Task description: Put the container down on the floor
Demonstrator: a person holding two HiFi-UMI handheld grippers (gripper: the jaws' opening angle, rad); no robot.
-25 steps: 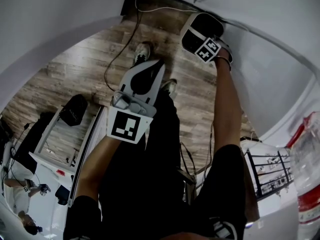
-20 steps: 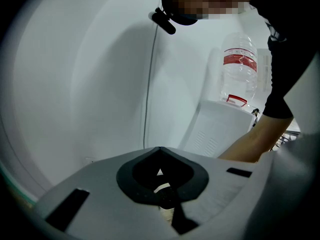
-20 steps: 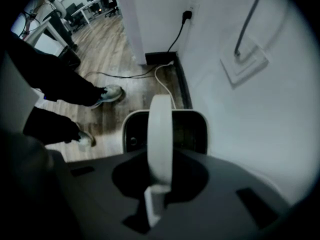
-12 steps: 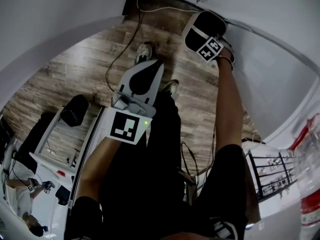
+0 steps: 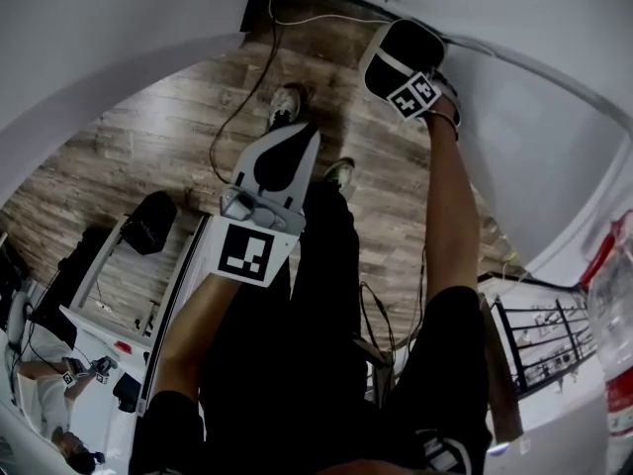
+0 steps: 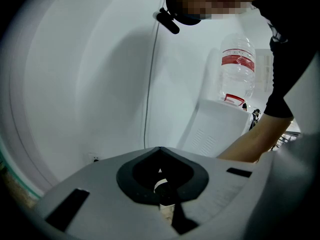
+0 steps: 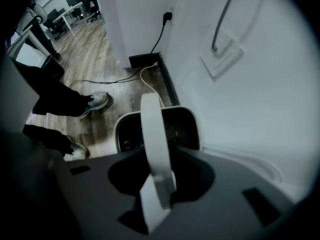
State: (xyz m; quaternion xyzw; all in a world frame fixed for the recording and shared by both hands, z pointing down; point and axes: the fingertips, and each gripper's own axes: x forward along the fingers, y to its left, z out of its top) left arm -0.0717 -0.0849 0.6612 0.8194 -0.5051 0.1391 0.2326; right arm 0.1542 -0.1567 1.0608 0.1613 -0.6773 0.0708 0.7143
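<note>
right hand-held gripper (image 7: 159, 184): clamped on container (image 7: 177, 129) handle (image 7: 150, 129)
left hand-held gripper (image 6: 161, 186): closed, empty
tip: lower level onto floor (image 7: 100, 69), clear of cable (image 7: 115, 79)

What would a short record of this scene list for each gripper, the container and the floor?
left gripper: shut, empty, facing a white wall
right gripper: shut on the white handle of the container
container: dark inside, white rim, hangs below the right gripper
floor: wood planks, a cable on it
container on floor: cannot tell
</note>
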